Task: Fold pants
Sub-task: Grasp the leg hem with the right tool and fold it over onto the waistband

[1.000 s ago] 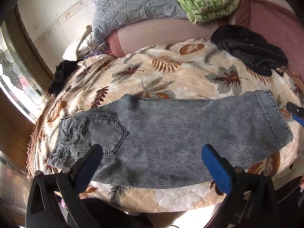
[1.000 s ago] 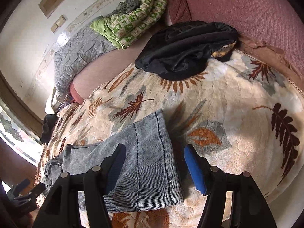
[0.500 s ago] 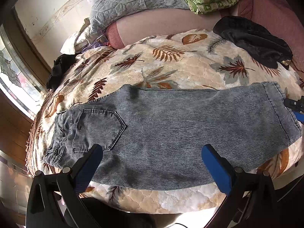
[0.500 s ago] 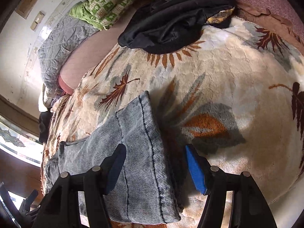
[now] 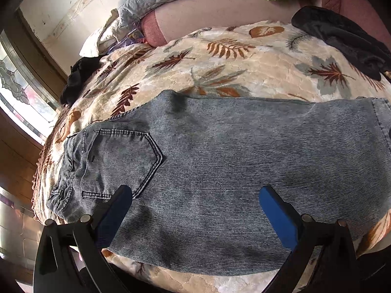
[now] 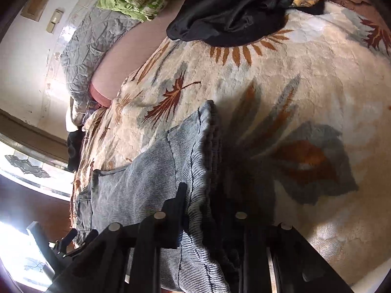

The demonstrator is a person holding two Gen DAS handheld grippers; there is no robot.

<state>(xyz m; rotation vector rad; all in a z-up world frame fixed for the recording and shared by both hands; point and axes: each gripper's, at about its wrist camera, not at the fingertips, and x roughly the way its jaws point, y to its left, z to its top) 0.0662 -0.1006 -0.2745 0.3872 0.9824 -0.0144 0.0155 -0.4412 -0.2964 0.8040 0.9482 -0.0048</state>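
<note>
on the bed's leaf-print blanket (image 5: 244, 73) the pants (image 5: 220, 171) lie flat, long axis left-right, waistband left. right tool (image 6: 207, 207) has just been closing, now pinching the hem end. left tool (image 5: 195, 210) gapes wide, empty, over mid-leg near the pocket; waistband nearest it.

No readable text, label, brand, number or sign is showing in either view, neither between the fingers nor beyond them.
</note>
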